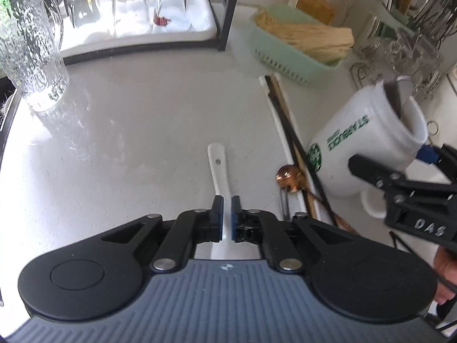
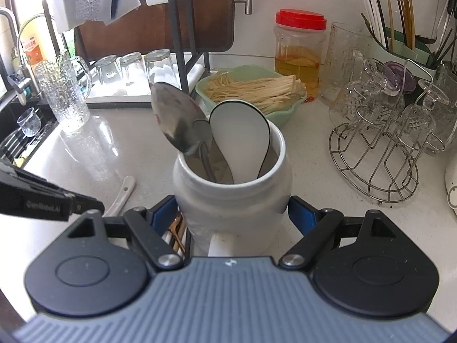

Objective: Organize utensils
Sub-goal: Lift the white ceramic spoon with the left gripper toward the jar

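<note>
My left gripper (image 1: 227, 203) is shut on a white ceramic spoon (image 1: 217, 165), whose handle end points away over the counter. My right gripper (image 2: 232, 208) is shut on a white Starbucks mug (image 2: 228, 200), seen tilted in the left wrist view (image 1: 368, 143). The mug holds a large steel spoon (image 2: 174, 120), a smaller steel spoon (image 2: 204, 134) and a white black-rimmed spoon (image 2: 242, 140). Several chopsticks (image 1: 288, 131) and a copper spoon (image 1: 288, 178) lie on the counter between the white spoon and the mug.
A textured glass pitcher (image 1: 28, 51) stands at the left. Upturned glasses (image 1: 131, 8) sit on a white tray under a black rack. A green basket of noodles (image 1: 300, 43), an oil jar (image 2: 298, 51), a wire glass stand (image 2: 385, 131) and a utensil holder (image 2: 400, 43) stand behind.
</note>
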`<state>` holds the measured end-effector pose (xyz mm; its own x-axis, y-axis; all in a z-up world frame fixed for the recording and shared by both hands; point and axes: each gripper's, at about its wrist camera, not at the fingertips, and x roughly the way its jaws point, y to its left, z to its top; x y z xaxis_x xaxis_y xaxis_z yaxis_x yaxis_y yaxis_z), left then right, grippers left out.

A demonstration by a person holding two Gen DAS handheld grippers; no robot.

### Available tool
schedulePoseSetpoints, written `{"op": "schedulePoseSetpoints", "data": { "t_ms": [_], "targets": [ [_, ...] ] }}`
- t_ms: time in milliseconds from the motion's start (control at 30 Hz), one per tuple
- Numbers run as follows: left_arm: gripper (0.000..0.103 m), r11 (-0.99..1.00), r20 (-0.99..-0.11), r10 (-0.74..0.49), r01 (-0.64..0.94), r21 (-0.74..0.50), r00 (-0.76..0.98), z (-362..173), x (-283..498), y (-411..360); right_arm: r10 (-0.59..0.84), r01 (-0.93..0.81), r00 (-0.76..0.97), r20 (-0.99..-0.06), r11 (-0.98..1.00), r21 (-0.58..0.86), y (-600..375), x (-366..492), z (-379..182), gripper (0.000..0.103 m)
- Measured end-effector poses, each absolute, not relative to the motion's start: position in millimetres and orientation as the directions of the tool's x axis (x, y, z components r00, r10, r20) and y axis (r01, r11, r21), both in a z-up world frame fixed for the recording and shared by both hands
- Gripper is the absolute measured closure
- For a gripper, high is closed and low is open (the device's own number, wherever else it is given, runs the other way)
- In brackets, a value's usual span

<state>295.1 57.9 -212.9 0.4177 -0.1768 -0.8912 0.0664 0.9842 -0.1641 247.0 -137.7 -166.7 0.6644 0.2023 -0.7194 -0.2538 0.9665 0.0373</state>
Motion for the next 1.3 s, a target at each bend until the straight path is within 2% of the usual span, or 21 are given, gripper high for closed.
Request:
{"op": "schedulePoseSetpoints", "data": {
  "t_ms": [33, 100, 233, 600, 667, 733, 867, 1300],
  "targets": [
    [0.084, 0.985, -0.896, -0.171, 0.066, -0.159, 0.410, -216, 296, 57, 0.202, -0.254, 0.665, -0.719, 0.967, 0.037, -138, 247, -167, 0.016],
    [0.075, 0.986, -0.899, -0.165, 0.062, -0.153, 0.406, -219, 298, 57, 0.202, -0.253, 0.665, -0.719, 0.967, 0.037, -138, 247, -167, 0.016],
    [0.071, 0.988, -0.907, -0.153, 0.058, -0.142, 0.393, -226, 304, 53, 0.202, -0.254, 0.665, -0.719, 0.967, 0.037, -138, 247, -167, 0.016],
    [0.071, 0.997, -0.933, -0.051, 0.072, -0.027, 0.357, -230, 319, 31, 0.207, -0.258, 0.665, -0.718, 0.965, 0.039, -138, 251, -167, 0.016],
    [0.074, 0.997, -0.934, -0.050, 0.077, -0.024, 0.354, -230, 319, 27, 0.209, -0.260, 0.665, -0.717, 0.965, 0.040, -138, 252, -167, 0.016],
    [0.084, 0.994, -0.933, -0.054, 0.106, -0.017, 0.356, -230, 319, 23, 0.210, -0.262, 0.665, -0.717, 0.964, 0.039, -138, 252, -167, 0.016],
    [0.084, 0.991, -0.930, -0.061, 0.134, -0.013, 0.364, -230, 316, 22, 0.211, -0.266, 0.663, -0.719, 0.963, 0.037, -138, 252, -167, 0.016],
    [0.084, 0.991, -0.873, -0.129, 0.039, -0.125, 0.471, -193, 282, 48, 0.208, -0.272, 0.674, -0.708, 0.962, 0.024, -138, 247, -169, 0.017]
  ]
}}
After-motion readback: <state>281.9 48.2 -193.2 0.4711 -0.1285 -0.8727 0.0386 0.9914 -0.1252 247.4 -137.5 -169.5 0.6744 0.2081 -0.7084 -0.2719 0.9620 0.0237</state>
